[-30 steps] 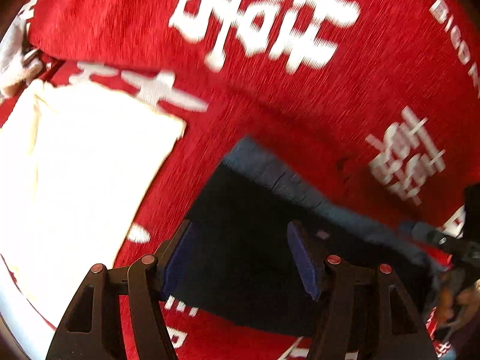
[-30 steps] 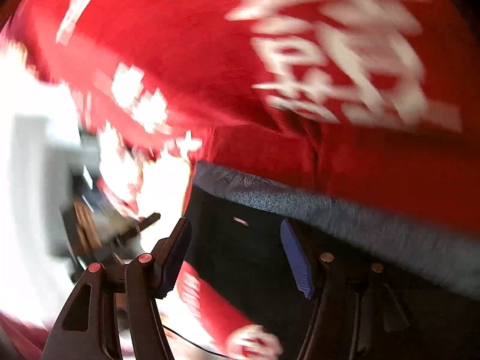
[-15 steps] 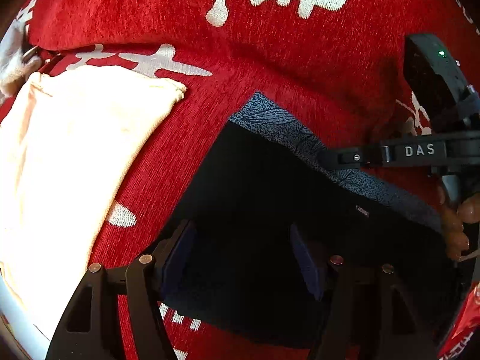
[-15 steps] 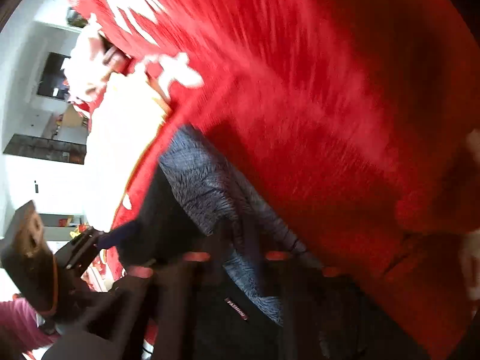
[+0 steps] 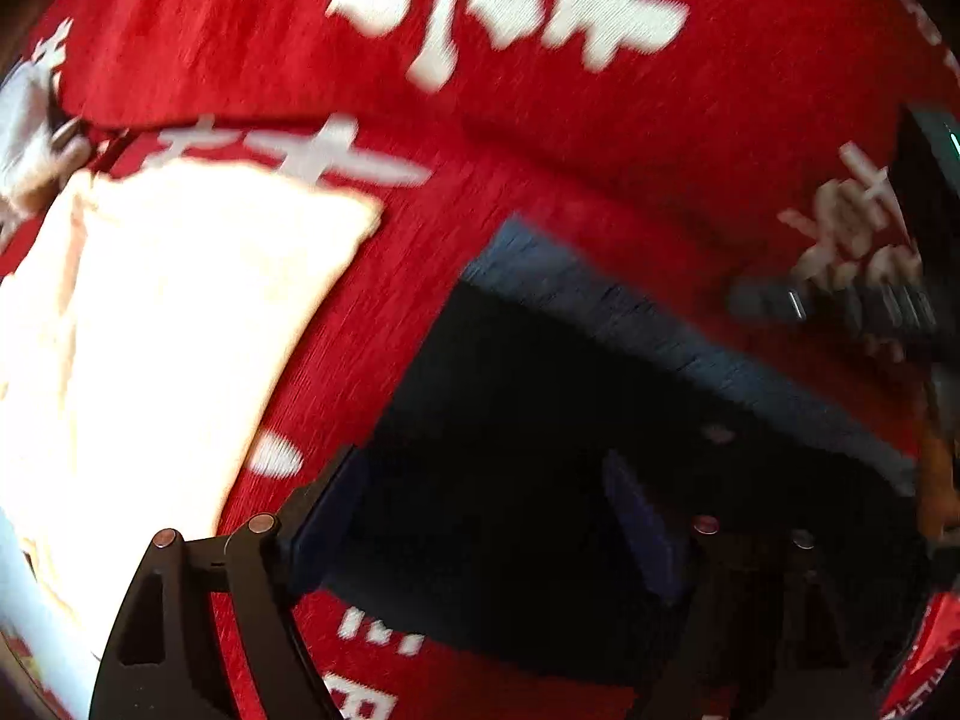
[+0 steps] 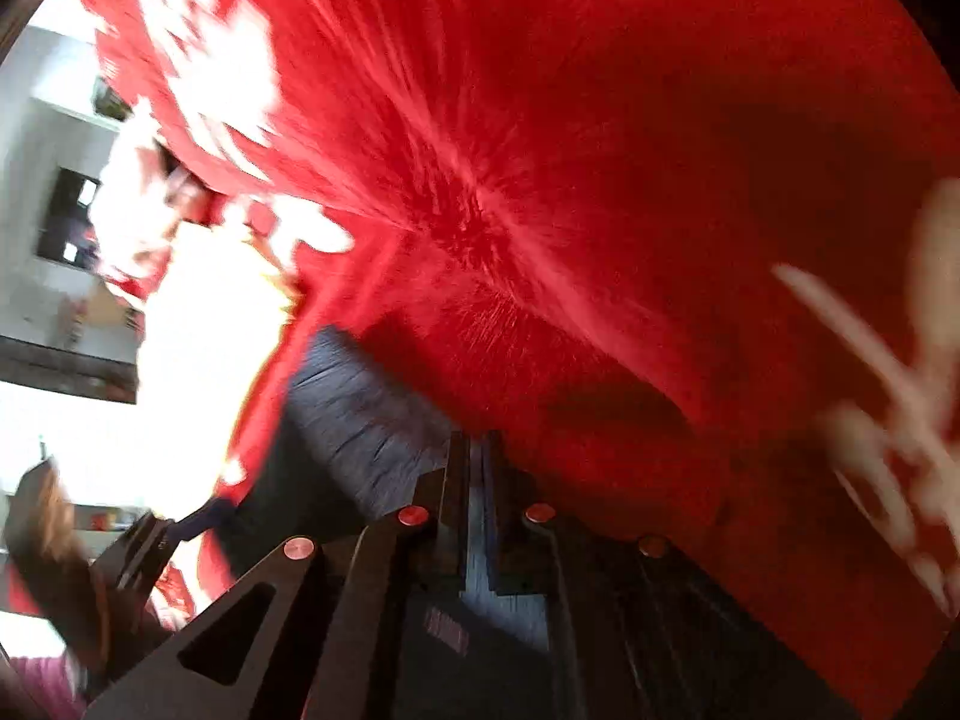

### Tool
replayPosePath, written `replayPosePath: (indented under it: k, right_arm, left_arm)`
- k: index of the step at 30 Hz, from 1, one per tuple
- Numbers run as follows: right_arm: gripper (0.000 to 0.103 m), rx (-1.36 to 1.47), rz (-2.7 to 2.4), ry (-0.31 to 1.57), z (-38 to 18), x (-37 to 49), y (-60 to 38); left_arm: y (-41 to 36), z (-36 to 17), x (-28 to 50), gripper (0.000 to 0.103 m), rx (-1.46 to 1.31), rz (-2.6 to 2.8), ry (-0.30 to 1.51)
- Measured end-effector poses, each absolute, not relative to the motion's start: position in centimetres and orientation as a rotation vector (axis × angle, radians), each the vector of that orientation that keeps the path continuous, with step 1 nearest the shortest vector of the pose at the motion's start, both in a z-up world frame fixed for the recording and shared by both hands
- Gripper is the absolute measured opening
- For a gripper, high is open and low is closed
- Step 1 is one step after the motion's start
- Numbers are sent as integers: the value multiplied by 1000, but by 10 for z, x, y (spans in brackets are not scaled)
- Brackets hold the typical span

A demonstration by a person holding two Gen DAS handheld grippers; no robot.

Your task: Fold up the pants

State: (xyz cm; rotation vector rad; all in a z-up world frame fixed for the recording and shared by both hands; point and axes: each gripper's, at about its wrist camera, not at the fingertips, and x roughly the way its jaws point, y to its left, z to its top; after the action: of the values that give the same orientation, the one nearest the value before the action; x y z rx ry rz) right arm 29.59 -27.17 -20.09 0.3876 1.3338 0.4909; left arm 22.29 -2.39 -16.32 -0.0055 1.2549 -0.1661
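Rightward, the right gripper [image 6: 474, 468] pinches the pants' [image 5: 540, 450] grey waistband edge [image 6: 366, 414].

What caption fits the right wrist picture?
Right gripper shut on the dark pants' grey waistband, over the red cloth.

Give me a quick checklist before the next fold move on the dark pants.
1. right gripper shut on the grey waistband: ok, band pinched between the pads.
2. left gripper gripping the pants: not ok, jaws just opened wider, fabric between them unpinched.
3. Pants flat on the red cloth: cannot tell, motion blur.
4. Cream garment apart from the pants: ok, red cloth shows between them.
5. Pant legs aligned: cannot tell, out of view.
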Motion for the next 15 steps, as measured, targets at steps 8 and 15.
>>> replayPosePath:
  k: [8,15]
  right_arm:
    - [27,344,351,1472,-227,234,-313]
    - [24,596,26,1355,-227,231,-426]
  left_arm:
    - [-75,-200,240,84,137,-149,1247]
    - [-54,-196,251,87,66,-94,1295]
